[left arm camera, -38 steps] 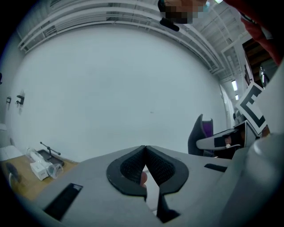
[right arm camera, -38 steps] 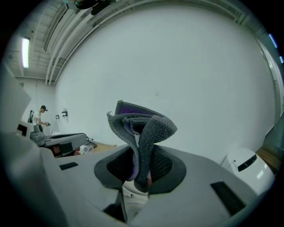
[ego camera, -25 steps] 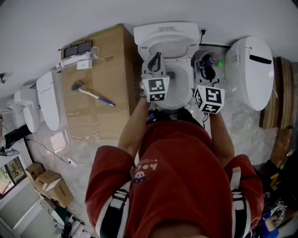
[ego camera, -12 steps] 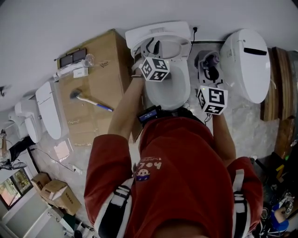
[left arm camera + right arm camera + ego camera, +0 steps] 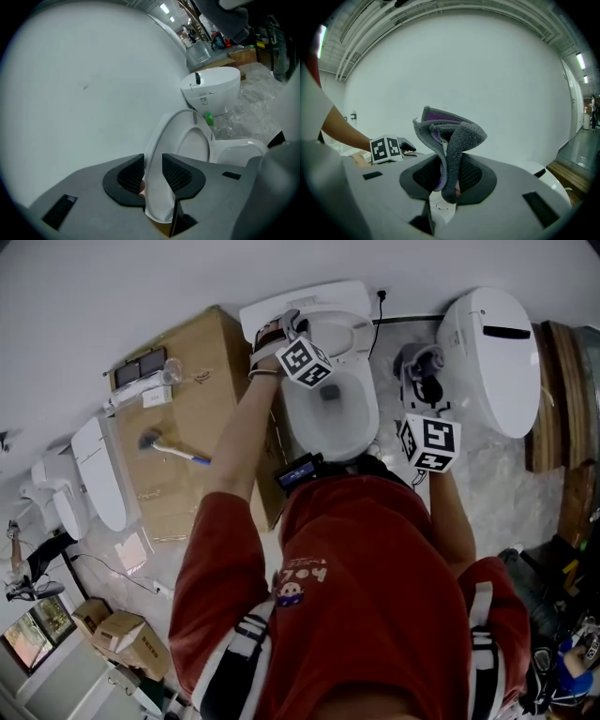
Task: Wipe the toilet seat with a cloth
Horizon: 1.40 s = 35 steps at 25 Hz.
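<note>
While right gripper (image 5: 447, 177) grips cloth (image 5: 449, 133), left gripper (image 5: 152, 161) straddles raised toilet seat (image 5: 180, 140)

Where the toilet (image 5: 330, 409) backs onto the wall, a cardboard box (image 5: 202, 418) sits to its left in the head view and a second white toilet (image 5: 497, 357) to its right. Left gripper is at the back of the bowl. Its jaws have just been opening and now stand wide, the upright edge between them; seat or lid, cannot tell. Right gripper is beside the bowl's right rim, clamped on the grey cloth, which is purple inside and bunched above the pads.
</note>
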Each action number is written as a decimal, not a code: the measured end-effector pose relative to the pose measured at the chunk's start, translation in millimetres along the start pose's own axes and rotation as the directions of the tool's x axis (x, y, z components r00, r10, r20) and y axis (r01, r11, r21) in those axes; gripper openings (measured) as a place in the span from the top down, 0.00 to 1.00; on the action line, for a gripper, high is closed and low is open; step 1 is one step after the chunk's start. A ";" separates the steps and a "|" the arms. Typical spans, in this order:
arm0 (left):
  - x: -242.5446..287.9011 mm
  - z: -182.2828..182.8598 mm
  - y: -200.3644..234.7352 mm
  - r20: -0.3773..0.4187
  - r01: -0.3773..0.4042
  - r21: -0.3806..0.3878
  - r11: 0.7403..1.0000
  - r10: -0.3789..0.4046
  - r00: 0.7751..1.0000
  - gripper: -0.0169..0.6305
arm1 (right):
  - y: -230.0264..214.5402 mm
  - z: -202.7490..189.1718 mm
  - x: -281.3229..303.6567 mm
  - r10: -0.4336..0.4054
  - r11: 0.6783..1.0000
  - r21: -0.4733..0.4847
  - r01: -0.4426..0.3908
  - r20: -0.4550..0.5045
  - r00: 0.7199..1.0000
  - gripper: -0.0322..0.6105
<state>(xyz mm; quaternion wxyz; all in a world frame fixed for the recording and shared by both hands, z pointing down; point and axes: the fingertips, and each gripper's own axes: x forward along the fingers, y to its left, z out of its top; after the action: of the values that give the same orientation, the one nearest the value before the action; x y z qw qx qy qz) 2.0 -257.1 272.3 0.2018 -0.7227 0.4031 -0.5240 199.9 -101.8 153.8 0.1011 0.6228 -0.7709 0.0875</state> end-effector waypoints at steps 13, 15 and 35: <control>-9.9 3.1 -0.9 -0.004 -0.053 0.029 0.998 0.053 0.999 0.89 | 3.7 -4.1 -10.6 0.015 1.000 0.007 -0.015 -0.004 1.000 0.82; -14.8 3.7 -5.0 0.005 -0.048 0.036 0.998 0.048 0.999 0.89 | 5.9 -5.7 -11.5 0.023 1.000 0.007 -0.023 -0.004 1.000 0.82; -103.5 -4.1 -99.9 0.053 0.132 0.093 0.987 -0.137 0.989 0.89 | 33.6 -35.7 -15.9 0.159 0.987 -0.014 -0.161 -0.067 0.985 0.82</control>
<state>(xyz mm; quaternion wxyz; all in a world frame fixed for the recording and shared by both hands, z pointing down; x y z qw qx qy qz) 22.2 -115.1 283.5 0.2101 -0.7538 0.3234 -0.5321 171.9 -70.4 183.8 0.1250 0.5546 -0.8155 0.1082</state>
